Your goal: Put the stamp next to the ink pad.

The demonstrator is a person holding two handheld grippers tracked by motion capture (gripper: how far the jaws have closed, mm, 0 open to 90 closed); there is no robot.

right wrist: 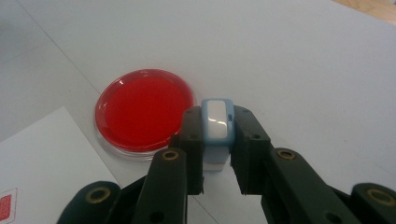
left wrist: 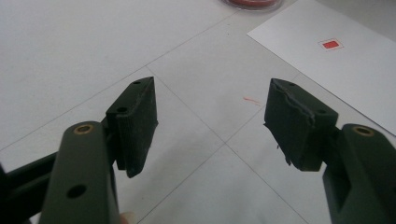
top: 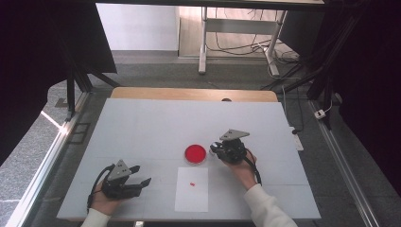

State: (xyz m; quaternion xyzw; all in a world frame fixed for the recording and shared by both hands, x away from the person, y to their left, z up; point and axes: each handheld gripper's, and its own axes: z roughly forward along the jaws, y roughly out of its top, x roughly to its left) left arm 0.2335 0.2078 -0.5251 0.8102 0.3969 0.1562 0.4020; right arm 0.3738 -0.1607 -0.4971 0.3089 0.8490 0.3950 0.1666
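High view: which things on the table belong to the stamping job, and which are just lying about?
In use: stamp in the right gripper, red ink pad, paper sheet.
Lying about: left gripper, open and idle; cables on the floor.

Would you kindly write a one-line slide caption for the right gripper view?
Right gripper clamps a small blue-and-white stamp beside the red ink dish on the white table.

Left gripper [left wrist: 210,126] agape, right gripper [right wrist: 217,154] clamped
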